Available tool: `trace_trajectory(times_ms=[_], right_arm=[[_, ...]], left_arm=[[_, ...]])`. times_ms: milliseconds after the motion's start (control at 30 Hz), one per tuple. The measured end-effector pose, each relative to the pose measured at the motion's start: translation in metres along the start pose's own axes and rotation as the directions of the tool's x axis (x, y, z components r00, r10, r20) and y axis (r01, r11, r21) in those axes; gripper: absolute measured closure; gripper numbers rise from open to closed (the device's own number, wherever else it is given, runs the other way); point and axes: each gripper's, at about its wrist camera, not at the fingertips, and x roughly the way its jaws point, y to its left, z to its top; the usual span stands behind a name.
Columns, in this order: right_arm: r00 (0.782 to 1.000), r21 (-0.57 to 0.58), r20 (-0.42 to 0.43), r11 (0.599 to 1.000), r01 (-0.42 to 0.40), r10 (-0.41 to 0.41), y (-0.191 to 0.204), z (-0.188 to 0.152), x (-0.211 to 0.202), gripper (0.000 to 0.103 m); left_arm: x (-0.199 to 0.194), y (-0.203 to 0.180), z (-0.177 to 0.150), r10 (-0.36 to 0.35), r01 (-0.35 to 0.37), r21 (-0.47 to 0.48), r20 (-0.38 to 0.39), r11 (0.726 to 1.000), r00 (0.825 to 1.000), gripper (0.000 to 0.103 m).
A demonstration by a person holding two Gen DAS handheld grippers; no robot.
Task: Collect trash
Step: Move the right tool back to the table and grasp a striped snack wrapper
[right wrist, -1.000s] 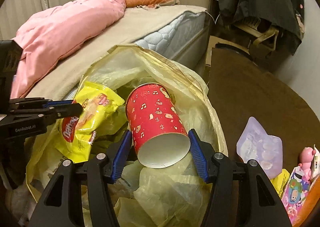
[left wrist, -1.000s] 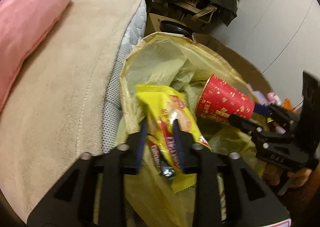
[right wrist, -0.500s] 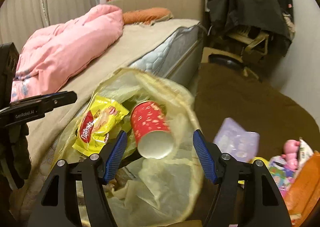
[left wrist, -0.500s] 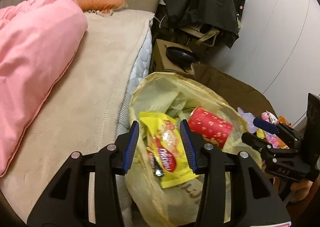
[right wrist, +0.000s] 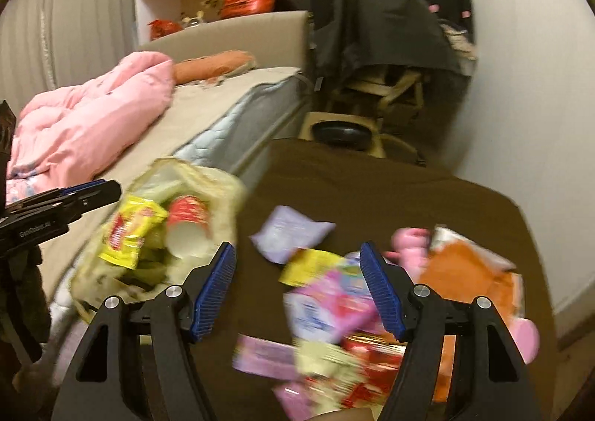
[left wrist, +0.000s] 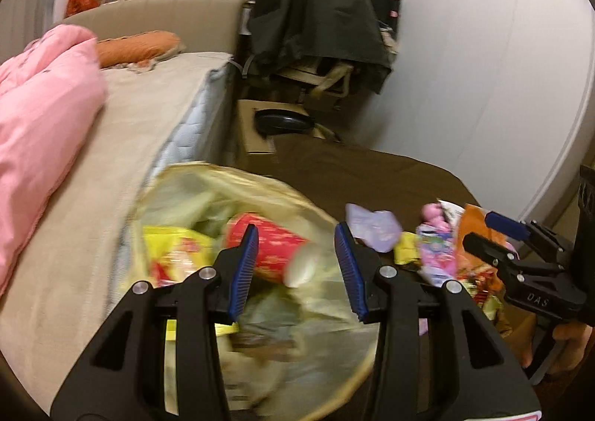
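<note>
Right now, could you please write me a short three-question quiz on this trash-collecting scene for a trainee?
1. True or false: the red paper cup lies inside the yellow trash bag.
2. Which sits closest beside the cup in the bag? A) yellow snack packet B) pale purple wrapper C) black jacket
3. Fill in: the wrappers not yet collected lie on the ____ blanket.

Key: 1 true; 2 A; 3 brown.
</note>
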Motion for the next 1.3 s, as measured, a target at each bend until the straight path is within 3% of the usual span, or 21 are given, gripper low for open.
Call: trace_trajectory(times_ms=[233, 500, 733, 933, 1067, 1267, 1300], right_arm=[[0.982, 0.065, 0.041, 0.982, 0.179, -0.182, -0.061, -0.018, -0.038, 0.038], [0.976, 0.155, 0.014, 0.965, 0.212, -0.216, -0.108, -0.049, -0.059, 0.038], [0.983, 0.166, -0.023, 0.969, 0.182, -0.18, -0.109, -0.076, -0.061, 0.038], [0.999, 0.107, -0.046, 0.994, 0.015, -0.01, -0.082, -0.093, -0.052, 0.038], [0.994, 0.033, -0.101, 0.999, -0.032, 0.035, -0.053, -0.1, -0.036, 0.038], [0.985, -0.008, -0.165, 0.998, -0.056, 0.054, -0.038, -0.11, -0.023, 0.05], [0.983, -0.008, -0.174, 0.998, -0.064, 0.061, -0.04, -0.111, -0.022, 0.058]], left_arm=[[0.01, -0.049, -0.005, -0.073, 0.073, 0.024, 0.005, 0.997, 0.997, 0.062], [0.03, -0.088, -0.025, -0.124, 0.129, 0.066, -0.072, 0.989, 0.99, 0.062], [0.037, -0.098, -0.039, -0.15, 0.159, 0.078, -0.109, 0.984, 0.983, 0.062], [0.042, -0.091, -0.043, -0.136, 0.145, 0.063, -0.122, 0.987, 0.983, 0.062], [0.044, -0.086, -0.049, -0.13, 0.137, 0.047, -0.137, 0.989, 0.982, 0.062], [0.04, -0.085, -0.06, -0.129, 0.138, 0.045, -0.157, 0.989, 0.979, 0.062], [0.04, -0.085, -0.062, -0.13, 0.139, 0.043, -0.16, 0.989, 0.978, 0.062]])
